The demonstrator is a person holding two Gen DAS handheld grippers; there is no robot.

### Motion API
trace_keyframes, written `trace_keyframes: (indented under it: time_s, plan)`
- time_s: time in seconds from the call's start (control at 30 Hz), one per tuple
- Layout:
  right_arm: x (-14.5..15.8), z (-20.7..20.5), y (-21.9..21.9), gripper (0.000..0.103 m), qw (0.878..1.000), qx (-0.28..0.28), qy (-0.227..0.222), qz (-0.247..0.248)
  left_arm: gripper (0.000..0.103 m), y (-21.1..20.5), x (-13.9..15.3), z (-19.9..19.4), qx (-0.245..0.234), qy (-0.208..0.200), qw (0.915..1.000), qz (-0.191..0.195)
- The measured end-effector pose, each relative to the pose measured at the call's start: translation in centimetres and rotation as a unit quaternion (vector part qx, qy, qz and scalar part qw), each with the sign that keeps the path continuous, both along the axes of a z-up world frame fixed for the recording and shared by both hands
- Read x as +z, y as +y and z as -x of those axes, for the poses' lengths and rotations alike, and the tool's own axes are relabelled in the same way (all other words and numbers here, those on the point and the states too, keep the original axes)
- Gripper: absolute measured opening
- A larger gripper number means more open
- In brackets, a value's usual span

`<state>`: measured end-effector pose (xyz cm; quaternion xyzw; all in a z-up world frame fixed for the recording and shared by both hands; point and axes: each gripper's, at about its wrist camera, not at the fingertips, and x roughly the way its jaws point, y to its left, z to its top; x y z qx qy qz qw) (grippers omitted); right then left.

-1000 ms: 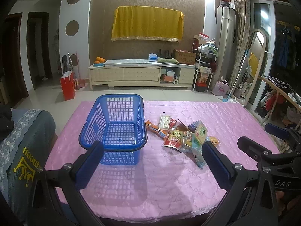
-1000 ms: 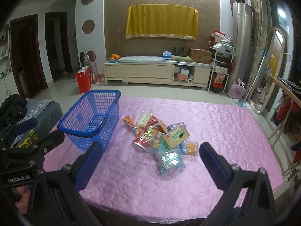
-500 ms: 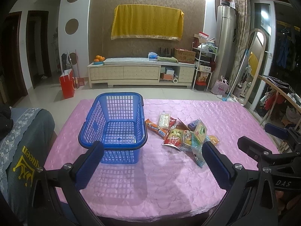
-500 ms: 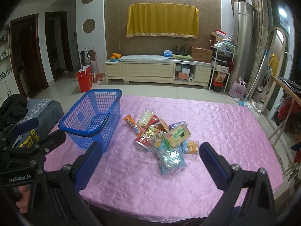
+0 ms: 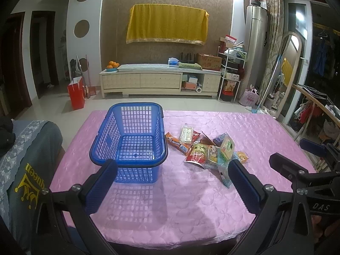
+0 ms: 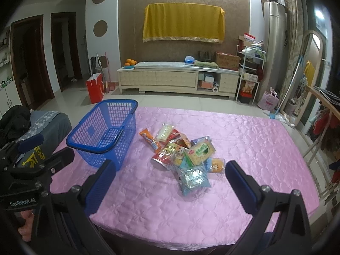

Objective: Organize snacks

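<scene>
a: left wrist view, entry one. left gripper (image 5: 170, 180) is spread wide with nothing between its blue pads (image 5: 101, 184). it hangs over the near edge of the pink table (image 5: 191, 201).

b: basket?

a: blue basket (image 5: 129, 140) stands upright on the left part of the table, just beyond the left pad. its handle is folded down along the near rim. only bare mesh floor shows inside.

b: snacks?

a: snack pile (image 5: 204, 148) lies on the table just right of the basket, not touching it as far as i can tell. orange pack (image 5: 175, 144) is the nearest to the basket wall. red pouch (image 5: 197, 153) sits mid-pile; green-label pack (image 5: 227, 149) is tilted up on the right side.

b: right wrist view?

a: right gripper (image 6: 170, 180) is likewise released, pads wide apart, empty. pile (image 6: 182, 150) sits ahead of it, centre of table. a clear blue packet (image 6: 193, 178) is the nearest item, between the two pads in the frame. a small orange pack (image 6: 216, 164) lies just right of it.

b: anything else?

a: basket (image 6: 104, 136) is left of the pile. left gripper body (image 6: 31, 170) shows at far left of this view, a hand (image 6: 25, 223) under it.
</scene>
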<state>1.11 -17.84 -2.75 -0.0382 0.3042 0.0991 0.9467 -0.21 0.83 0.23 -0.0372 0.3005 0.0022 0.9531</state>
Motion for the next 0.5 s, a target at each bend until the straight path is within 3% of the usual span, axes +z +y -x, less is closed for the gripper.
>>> trace_keyframes:
  time_s: [0.5]
  plan:
    - [0.06,0.10,0.05,0.103,1.000,0.001,-0.001,0.000,0.103,-0.08,-0.13,0.20,-0.002,0.000,1.0000,0.001]
